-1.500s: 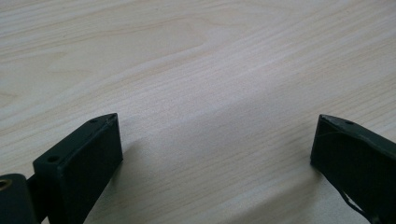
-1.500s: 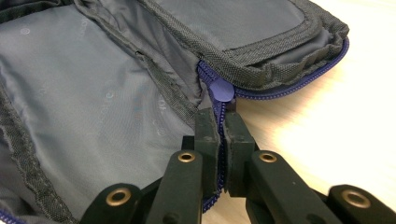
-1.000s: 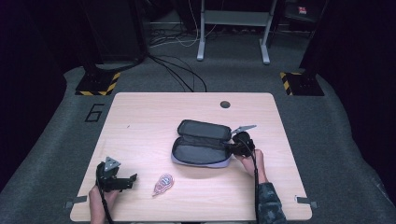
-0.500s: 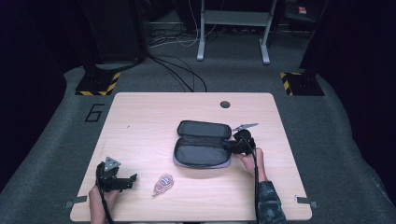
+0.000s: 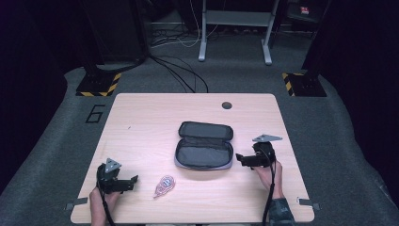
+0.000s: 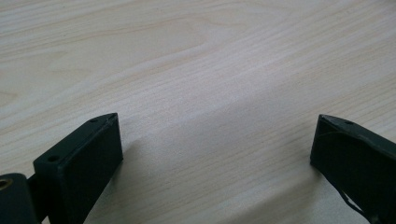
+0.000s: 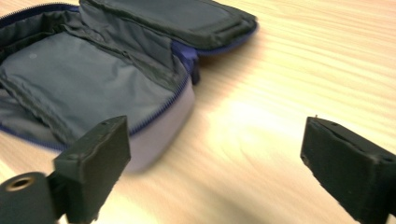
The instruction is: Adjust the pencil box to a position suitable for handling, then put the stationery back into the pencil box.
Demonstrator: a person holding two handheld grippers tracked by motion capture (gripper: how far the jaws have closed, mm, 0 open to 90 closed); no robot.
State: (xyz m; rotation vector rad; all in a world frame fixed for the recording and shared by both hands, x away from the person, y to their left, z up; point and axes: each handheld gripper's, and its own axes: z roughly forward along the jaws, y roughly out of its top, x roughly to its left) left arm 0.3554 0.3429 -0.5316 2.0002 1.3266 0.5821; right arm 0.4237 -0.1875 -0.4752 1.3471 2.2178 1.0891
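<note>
We read this as a lab or recording studio, not a home. A lone light-wood desk (image 5: 141, 122) stands on grey carpet (image 5: 61, 141) marked with a painted "6" (image 5: 95, 113). Black stand bases with yellow-black hazard tape (image 5: 99, 84) sit far left and far right (image 5: 301, 84). Loose cables (image 5: 181, 75) run across the floor, a metal frame (image 5: 235, 28) stands behind, dark surroundings all round.

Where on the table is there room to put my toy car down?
The far left of the table, beyond the open pouch, is bare wood. The far right corner past the round hole is free too. It is crowded along the near edge: left gripper, pink tape dispenser, pouch, right gripper.
</note>
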